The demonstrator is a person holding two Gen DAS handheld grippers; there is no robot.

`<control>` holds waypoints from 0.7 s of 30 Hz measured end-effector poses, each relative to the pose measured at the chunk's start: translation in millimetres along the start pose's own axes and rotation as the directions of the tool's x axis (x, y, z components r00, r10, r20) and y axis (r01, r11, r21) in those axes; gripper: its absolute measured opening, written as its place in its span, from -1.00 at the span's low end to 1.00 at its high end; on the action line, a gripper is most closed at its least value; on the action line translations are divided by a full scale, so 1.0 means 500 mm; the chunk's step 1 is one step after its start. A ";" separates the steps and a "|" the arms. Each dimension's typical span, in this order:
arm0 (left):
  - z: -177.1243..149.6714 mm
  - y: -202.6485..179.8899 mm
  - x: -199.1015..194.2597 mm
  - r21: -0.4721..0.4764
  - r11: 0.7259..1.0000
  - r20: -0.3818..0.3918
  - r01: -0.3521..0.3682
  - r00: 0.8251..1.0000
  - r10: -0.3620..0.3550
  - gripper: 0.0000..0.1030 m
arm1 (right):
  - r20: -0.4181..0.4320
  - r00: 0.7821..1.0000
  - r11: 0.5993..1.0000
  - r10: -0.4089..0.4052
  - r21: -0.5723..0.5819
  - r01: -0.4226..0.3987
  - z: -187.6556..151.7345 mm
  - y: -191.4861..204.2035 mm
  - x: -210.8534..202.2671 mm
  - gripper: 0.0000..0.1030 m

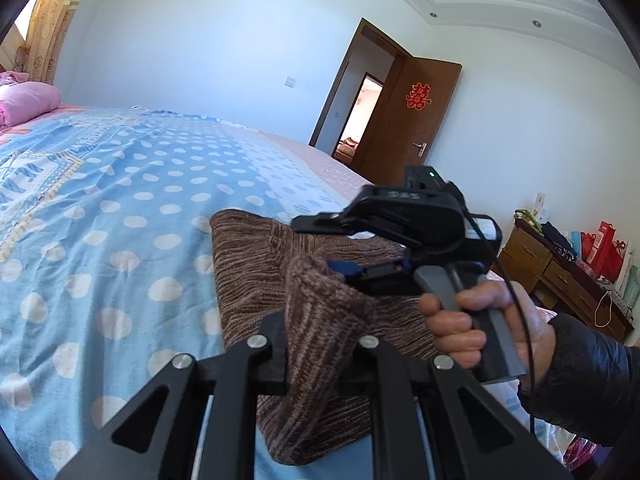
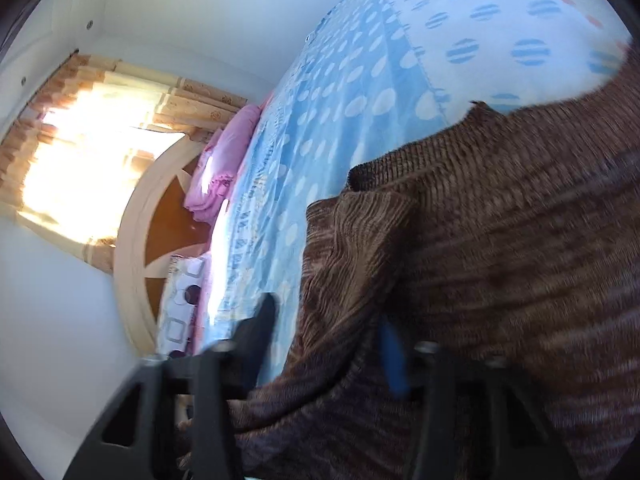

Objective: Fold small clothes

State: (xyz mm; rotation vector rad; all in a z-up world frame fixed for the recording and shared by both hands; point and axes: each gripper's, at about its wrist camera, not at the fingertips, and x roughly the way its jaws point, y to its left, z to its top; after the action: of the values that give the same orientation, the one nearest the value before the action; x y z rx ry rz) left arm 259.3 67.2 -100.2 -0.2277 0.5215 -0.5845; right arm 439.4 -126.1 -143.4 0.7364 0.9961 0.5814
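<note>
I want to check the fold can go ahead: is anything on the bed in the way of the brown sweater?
Nothing visible. Both tools already pinch the brown sweater: left tool, right tool. The blue dotted bedspread beyond it shows bare, and the pink bedding lies far off.

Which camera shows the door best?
The left wrist view. The brown door stands open past the bed, with a red sign on it. The right wrist view shows no door, only the bed, sweater and window.
</note>
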 end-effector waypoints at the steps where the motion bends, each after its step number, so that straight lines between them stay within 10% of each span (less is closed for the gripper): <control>1: 0.000 -0.002 0.002 0.002 1.000 -0.006 -0.002 1.000 0.002 -0.73 | 0.000 0.999 0.999 -0.032 -0.019 0.032 0.003 0.003 0.007 -0.81; 10: 0.015 -0.031 0.034 0.072 0.991 -0.034 -0.109 0.993 0.112 -0.65 | 0.088 0.989 0.969 -0.120 -0.205 0.136 0.014 0.073 -0.039 -0.86; 21: 0.058 -0.247 0.108 0.185 0.977 -0.035 0.105 0.994 -0.100 -0.78 | 0.208 0.949 0.901 -0.236 -0.319 0.294 0.089 0.062 -0.253 -0.87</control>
State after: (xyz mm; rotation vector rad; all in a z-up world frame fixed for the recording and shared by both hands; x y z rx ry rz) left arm 255.2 -63.0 -54.4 -0.0696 0.4778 -0.7333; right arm 421.4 -211.2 -37.0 0.3198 0.7945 0.4321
